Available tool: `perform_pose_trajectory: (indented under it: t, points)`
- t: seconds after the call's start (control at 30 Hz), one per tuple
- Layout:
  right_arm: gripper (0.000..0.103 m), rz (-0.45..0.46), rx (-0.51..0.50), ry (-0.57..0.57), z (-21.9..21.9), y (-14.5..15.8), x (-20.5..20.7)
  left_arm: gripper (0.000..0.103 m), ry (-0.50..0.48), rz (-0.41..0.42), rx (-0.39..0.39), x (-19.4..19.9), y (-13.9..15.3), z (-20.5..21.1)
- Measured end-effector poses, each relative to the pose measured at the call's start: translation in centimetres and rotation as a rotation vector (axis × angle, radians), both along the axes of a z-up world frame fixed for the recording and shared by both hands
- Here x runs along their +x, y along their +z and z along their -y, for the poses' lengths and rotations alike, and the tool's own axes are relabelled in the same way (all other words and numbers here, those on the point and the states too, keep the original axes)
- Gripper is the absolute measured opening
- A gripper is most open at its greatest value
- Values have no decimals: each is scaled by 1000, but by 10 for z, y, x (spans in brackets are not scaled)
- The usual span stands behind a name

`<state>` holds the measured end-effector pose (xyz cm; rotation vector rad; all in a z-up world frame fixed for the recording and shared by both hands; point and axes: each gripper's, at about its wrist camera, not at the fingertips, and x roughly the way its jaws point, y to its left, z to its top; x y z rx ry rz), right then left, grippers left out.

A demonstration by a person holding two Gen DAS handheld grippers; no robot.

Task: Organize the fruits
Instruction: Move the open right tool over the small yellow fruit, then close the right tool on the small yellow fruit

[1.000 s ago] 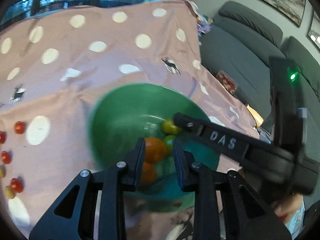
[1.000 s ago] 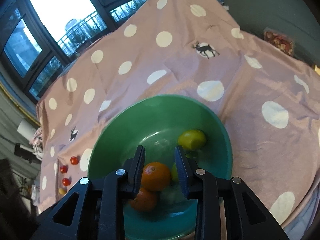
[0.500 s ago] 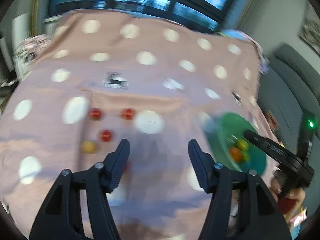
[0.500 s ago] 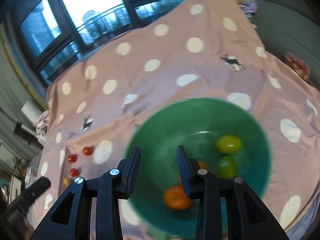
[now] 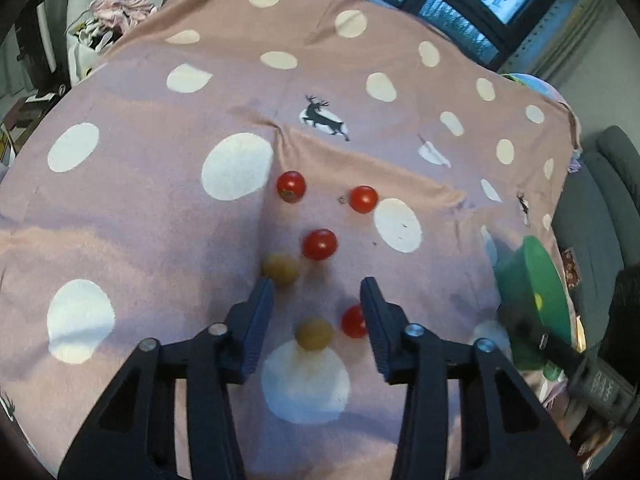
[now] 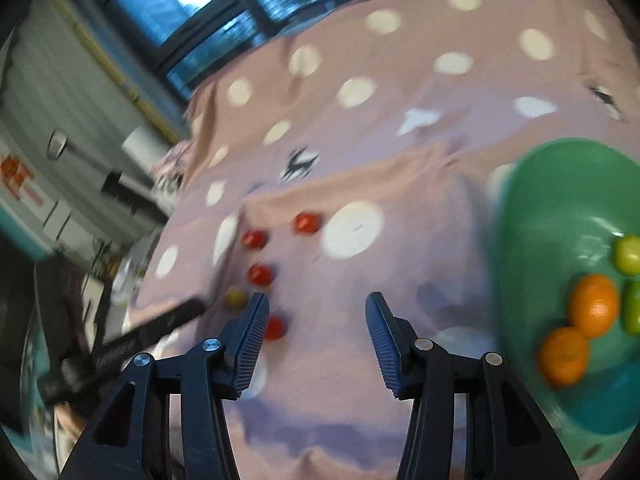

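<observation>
Several red cherry tomatoes [image 5: 319, 244] and two yellow ones [image 5: 280, 268] lie loose on the pink dotted cloth [image 5: 120, 208]. My left gripper [image 5: 317, 284] hovers over them with its jaws closing. A yellow tomato [image 5: 314, 333] and a red one [image 5: 353, 321] lie between its fingers, untouched. My right gripper [image 6: 316, 300] is opening over bare cloth with nothing between its fingers, and a red tomato [image 6: 275, 327] lies beside its left finger. The green bowl [image 6: 532, 208] to its right holds two oranges [image 6: 594, 306] and yellow-green fruits [image 6: 628, 254].
The bowl [image 5: 540, 280] stands near the table's right edge, with a grey sofa [image 5: 600, 208] beyond it. Clutter and bags [image 5: 92, 36] sit past the far left corner. Windows line the back wall. The cloth has a fold [image 5: 276, 136] behind the tomatoes.
Both grippers swung left, away from the bowl and towards the tomatoes. The left one opened wide and has narrowed again. The right one went from nearly shut to open.
</observation>
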<state>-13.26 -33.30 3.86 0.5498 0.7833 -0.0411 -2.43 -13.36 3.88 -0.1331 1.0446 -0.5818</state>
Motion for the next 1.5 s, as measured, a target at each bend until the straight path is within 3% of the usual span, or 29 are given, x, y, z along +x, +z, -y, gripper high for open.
perform_pose_trajectory:
  t: [0.13,0.33,0.67,0.87,0.97,1.17,1.37,1.5]
  points:
    - [51,-32,43,130,-37,-16,21,27,11,-43,-20,14,-4,1]
    - [49,-77,45,227,-76,-36,49,26,9,-93,-3,28,-16,7]
    - [44,-145,-152,233,-107,-55,75,26,20,-84,55,40,-26,13]
    - [44,-136,-157,235,-102,-59,80,26,7,-99,33,45,-28,11]
    - [29,-129,-180,230,-104,-59,78,26,5,-95,37,44,-27,12]
    - [29,-131,-162,233,-102,-56,67,26,-3,-56,83,38,-27,18]
    - [29,-62,-128,234,-89,-34,40,26,2,-45,96,37,-27,21]
    - [29,-69,39,213,-59,-31,27,26,10,-41,103,35,-27,23]
